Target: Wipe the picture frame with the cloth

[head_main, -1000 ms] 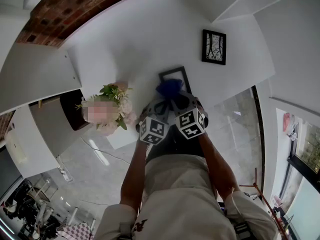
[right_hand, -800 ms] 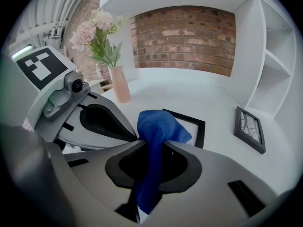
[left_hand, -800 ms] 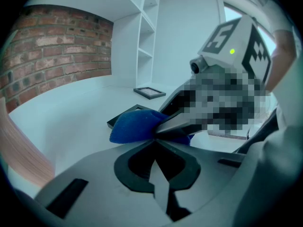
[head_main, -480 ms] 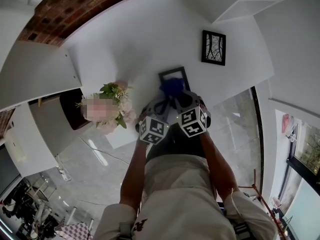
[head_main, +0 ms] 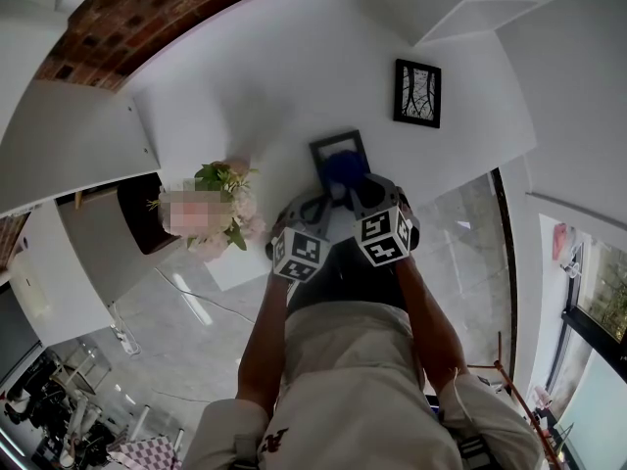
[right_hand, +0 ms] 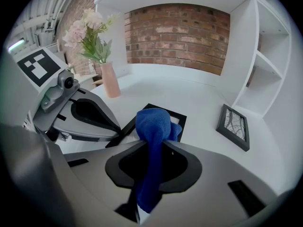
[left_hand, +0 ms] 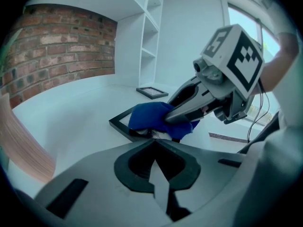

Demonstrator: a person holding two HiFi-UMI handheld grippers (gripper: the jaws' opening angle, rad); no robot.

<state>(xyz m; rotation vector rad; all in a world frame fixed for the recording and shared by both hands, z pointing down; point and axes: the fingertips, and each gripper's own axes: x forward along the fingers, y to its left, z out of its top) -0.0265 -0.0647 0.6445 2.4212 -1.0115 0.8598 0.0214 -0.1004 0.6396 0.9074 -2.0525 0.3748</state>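
Person's standing at the white bench, working w/ both grippers at centre of the head view. Right gripper is clenching the blue cloth: jaws are pinching it mid-length, w/ a wad bunching out in front of the tips and the tail hanging back through the opening. That wad is sitting on the black picture frame, which is lying flat on the bench just above centre in the right gripper view. So the frame's lying directly under & just past the right tips, w/ the cloth touching it. Left gripper is showing its jaws closed together, nothing btwn them. Its tips are pointing at the frame's near left edge, right beside it; can't tell if they're actually pressing on it. I'm reading this as mid-wipe. To do it well, prob.: be holding the cloth flat on the frame's face w/ light downward pressure, sweeping edge to edge incl. rim & corners. Also be bracing the frame w/ the left tips so it isn't sliding on the smooth bench. A 2nd frame is lying well apart at right and a pink vase of flowers is standing at upper left; neither's getting in the way.
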